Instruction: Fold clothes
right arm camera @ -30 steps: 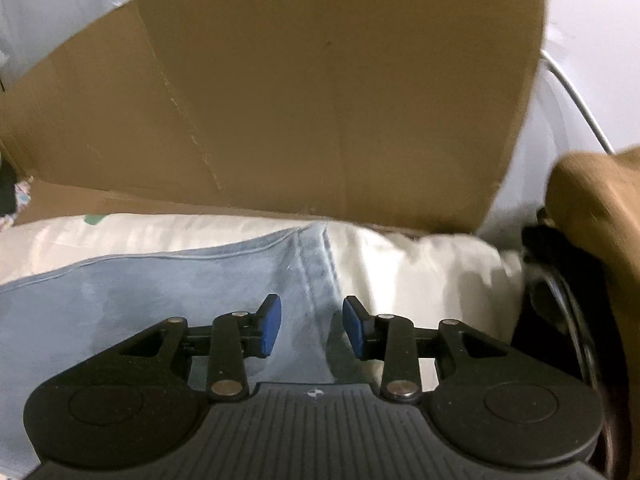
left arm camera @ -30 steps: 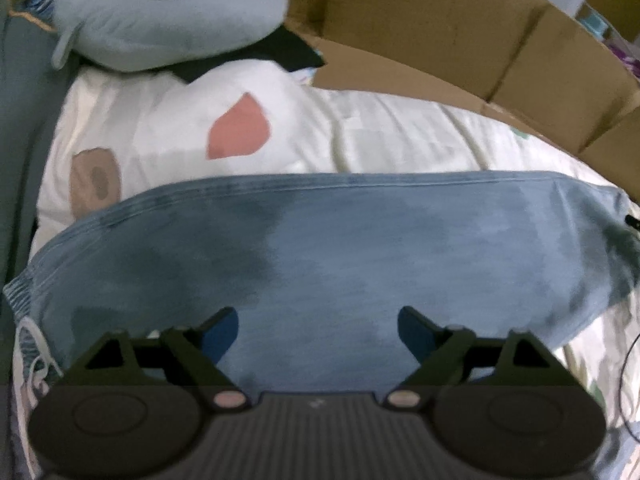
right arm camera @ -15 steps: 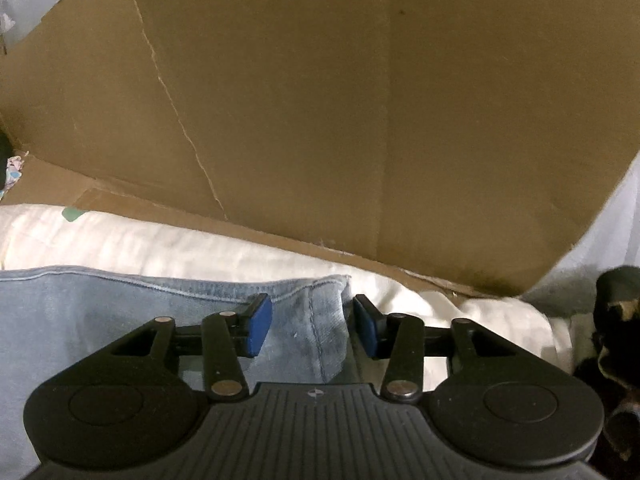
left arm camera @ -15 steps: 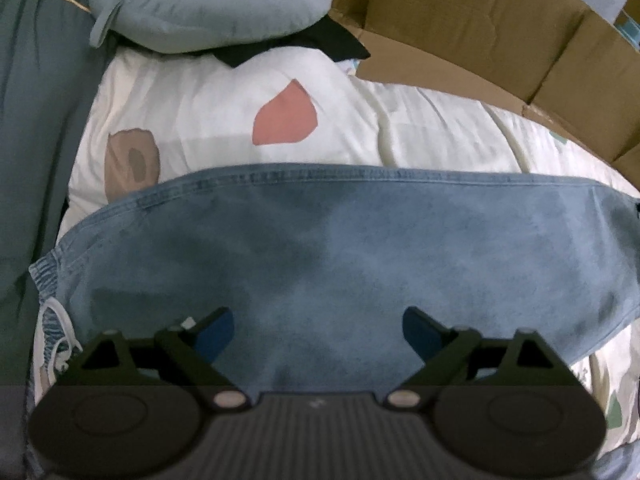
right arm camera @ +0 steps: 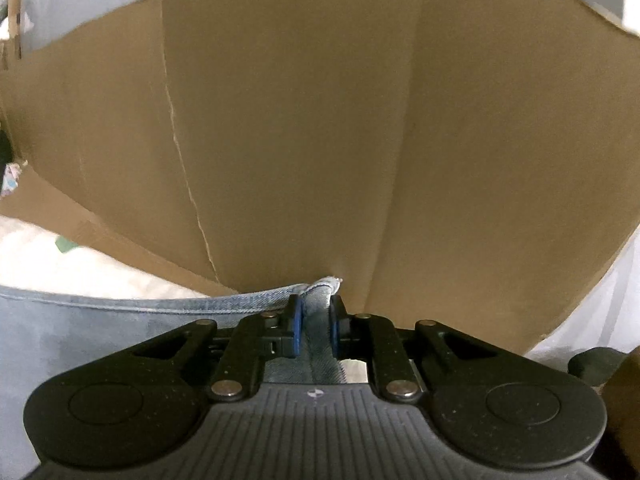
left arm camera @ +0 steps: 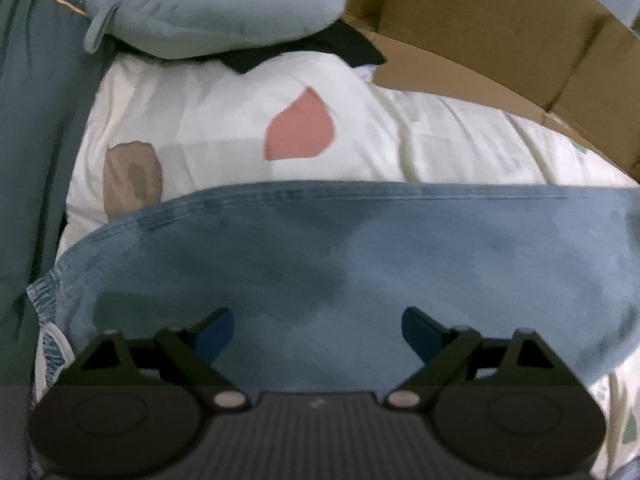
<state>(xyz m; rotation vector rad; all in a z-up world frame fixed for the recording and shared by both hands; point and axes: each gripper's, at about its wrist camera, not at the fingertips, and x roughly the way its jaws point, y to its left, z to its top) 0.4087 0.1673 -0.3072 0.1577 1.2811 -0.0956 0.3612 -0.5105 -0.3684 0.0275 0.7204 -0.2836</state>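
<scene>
The light blue denim garment (left arm camera: 360,272) runs off the right frame edge and under the black gripper body at the bottom. The pale blue U-shaped neck pillow (left arm camera: 216,12), upper left, is cropped by the top edge and slightly blurred.

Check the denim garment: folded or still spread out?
Spread. The denim garment lies flat across the white quilt; the right tool is closing on its corner, no fold made yet.
</scene>
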